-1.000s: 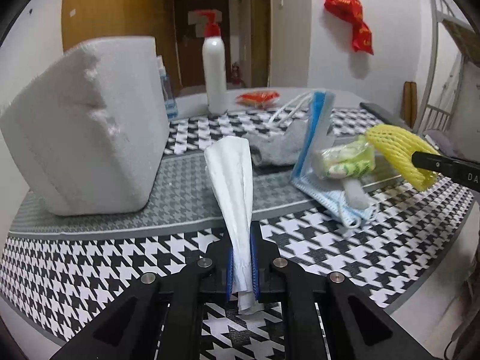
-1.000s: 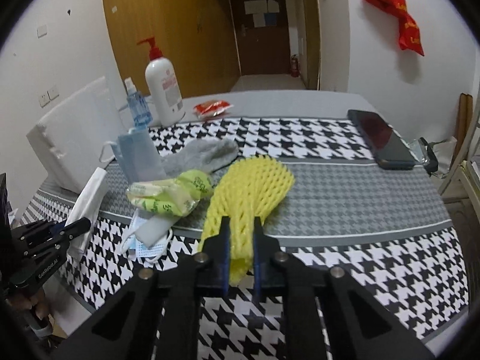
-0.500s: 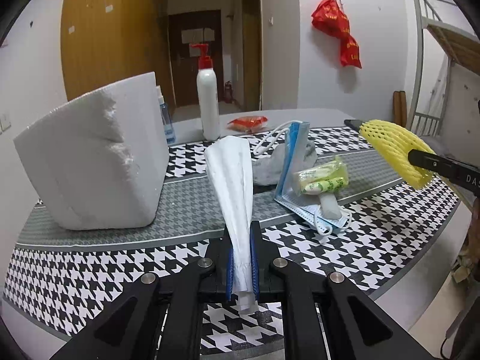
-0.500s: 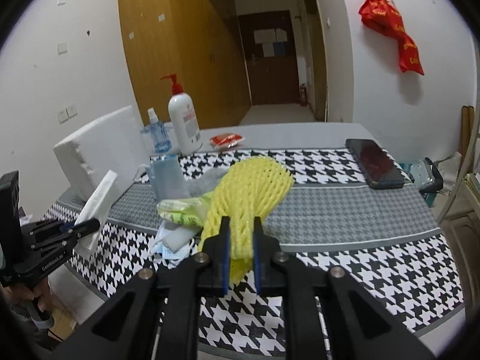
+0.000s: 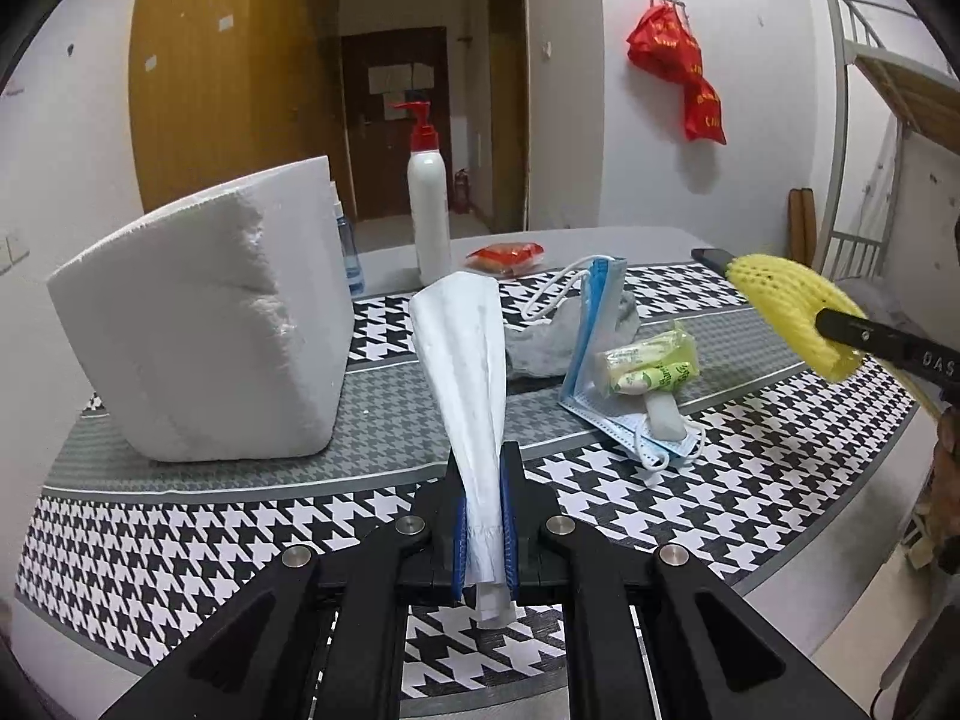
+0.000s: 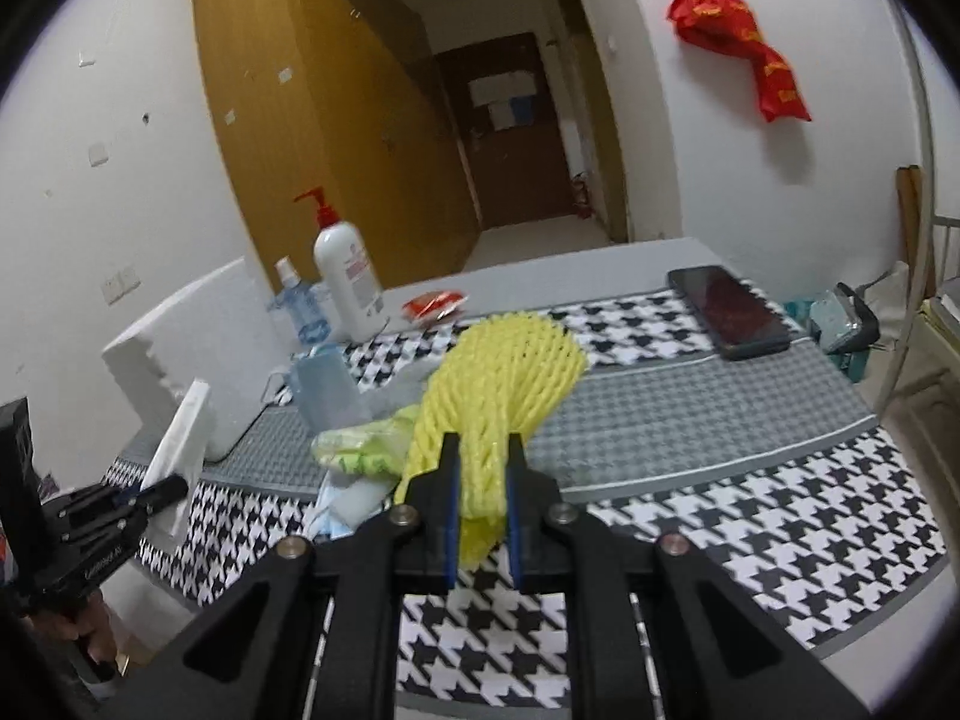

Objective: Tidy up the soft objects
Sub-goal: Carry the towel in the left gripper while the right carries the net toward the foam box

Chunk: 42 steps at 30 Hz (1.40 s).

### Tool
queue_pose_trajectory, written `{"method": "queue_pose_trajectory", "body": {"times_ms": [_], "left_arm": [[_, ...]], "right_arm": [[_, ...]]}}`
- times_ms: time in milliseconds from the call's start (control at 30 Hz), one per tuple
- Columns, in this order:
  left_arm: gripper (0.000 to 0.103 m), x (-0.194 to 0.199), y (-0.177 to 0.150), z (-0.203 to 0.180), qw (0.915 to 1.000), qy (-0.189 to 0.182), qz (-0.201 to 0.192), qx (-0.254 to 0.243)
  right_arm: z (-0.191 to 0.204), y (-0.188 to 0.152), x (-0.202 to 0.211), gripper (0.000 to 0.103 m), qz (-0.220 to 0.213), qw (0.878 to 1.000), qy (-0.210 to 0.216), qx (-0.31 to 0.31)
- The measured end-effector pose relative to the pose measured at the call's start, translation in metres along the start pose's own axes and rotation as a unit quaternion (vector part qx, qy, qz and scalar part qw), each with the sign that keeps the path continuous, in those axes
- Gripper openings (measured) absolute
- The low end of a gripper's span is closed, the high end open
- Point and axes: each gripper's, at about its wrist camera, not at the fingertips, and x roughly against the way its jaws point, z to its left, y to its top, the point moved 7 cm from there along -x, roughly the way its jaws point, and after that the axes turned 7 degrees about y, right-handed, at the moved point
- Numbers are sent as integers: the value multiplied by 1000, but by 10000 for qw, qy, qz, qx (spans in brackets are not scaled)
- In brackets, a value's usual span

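- Now, left gripper (image 5: 482, 498): jaws clamped on a folded white cloth (image 5: 465, 354), raised above the table's near edge (image 5: 690, 594).
- Right gripper (image 6: 483, 483): jaws pinching yellow foam fruit netting (image 6: 504, 378); bare houndstooth mat (image 6: 768, 516) lies ahead-right.
- Styrofoam block (image 5: 204, 324) stands ahead-left.

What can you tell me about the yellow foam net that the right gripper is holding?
The yellow foam net is a soft mesh sleeve of the kind put around fruit, with rows of small open cells. The right gripper is shut on its narrow lower part, and a short end hangs out behind the pads. The wider, rounded end fans out forward and upward, flattened rather than tubular. It is lifted clear of the houndstooth table and seems to touch only the gripper. The left wrist view shows it from the side.
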Motion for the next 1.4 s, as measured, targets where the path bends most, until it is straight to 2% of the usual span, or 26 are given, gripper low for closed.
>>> {"method": "queue_pose_trajectory", "body": {"times_ms": [133, 300, 433, 533, 633, 1000, 1400], "left_arm": [[10, 6, 3, 5, 10000, 13, -66, 11], [10, 17, 10, 14, 9997, 83, -218, 18], [10, 23, 14, 25, 9995, 144, -271, 38], [10, 30, 18, 35, 9992, 172, -360, 38], [10, 36, 24, 44, 9988, 174, -446, 80], [10, 64, 62, 86, 9944, 280, -1015, 103], [10, 72, 84, 131, 9904, 439, -1295, 203]], "right_arm": [[10, 3, 2, 15, -191, 9997, 86, 88], [13, 10, 5, 16, -379, 9992, -91, 13], [18, 14, 5, 15, -482, 9972, -564, 70], [29, 17, 8, 15, -556, 9970, -516, 134], [42, 23, 10, 15, -623, 9953, -669, 305], [109, 44, 10, 15, -1018, 9902, -472, 828], [155, 62, -6, 15, -1102, 9884, -166, 1028]]}}
